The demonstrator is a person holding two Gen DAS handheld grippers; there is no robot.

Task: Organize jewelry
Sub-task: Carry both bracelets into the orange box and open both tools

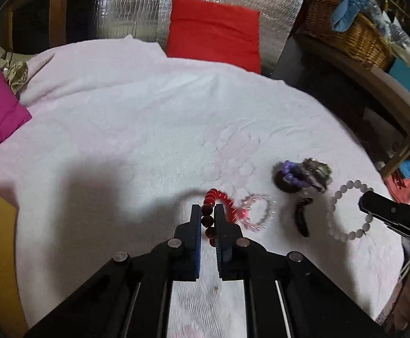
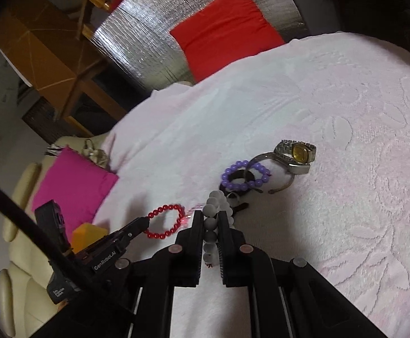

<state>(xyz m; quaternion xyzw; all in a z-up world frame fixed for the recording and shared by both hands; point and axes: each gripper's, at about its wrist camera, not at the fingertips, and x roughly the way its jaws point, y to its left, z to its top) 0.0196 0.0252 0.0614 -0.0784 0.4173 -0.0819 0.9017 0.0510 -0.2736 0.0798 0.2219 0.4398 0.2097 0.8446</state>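
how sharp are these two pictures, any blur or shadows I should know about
Left wrist view: motion blur smears the red bead bracelet and clear pink bracelet; a broad soft shadow falls left of the left gripper. Right wrist view: sharper, the watch and purple bead bracelet read crisply. Both views bend at the fisheye edges.
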